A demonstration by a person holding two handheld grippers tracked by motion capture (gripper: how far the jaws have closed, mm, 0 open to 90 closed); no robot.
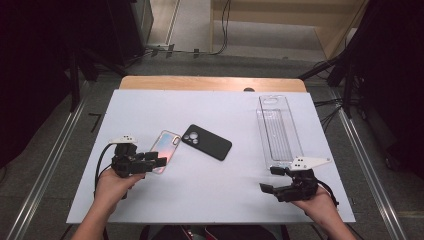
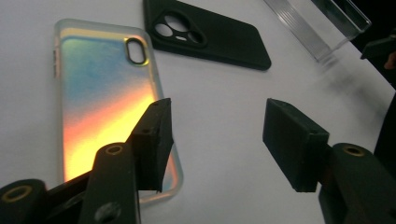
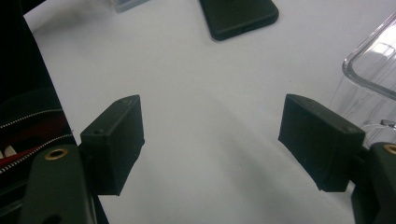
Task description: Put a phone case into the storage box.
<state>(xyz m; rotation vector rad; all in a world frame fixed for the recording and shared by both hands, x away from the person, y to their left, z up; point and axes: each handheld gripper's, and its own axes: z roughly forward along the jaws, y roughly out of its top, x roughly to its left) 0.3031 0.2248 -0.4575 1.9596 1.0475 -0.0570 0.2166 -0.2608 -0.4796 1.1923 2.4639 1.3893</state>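
An iridescent clear phone case (image 1: 167, 148) (image 2: 102, 102) lies flat on the white table, camera hole toward the far side. Beside it on the right lies a black phone case (image 1: 206, 142) (image 2: 210, 35) (image 3: 240, 16). My left gripper (image 1: 155, 161) (image 2: 217, 135) stands open just above the near end of the iridescent case. One jaw hangs over the case's corner, and between the jaws there is only bare table. At the front right my right gripper (image 1: 270, 179) (image 3: 212, 140) stands open over bare table, holding nothing.
A long clear plastic tray (image 1: 277, 130) (image 3: 373, 60) lies lengthwise at the right, its near end just beyond my right gripper. The white sheet (image 1: 210, 195) covers a wooden table whose far edge (image 1: 210, 83) shows. Metal rails run along the floor on both sides.
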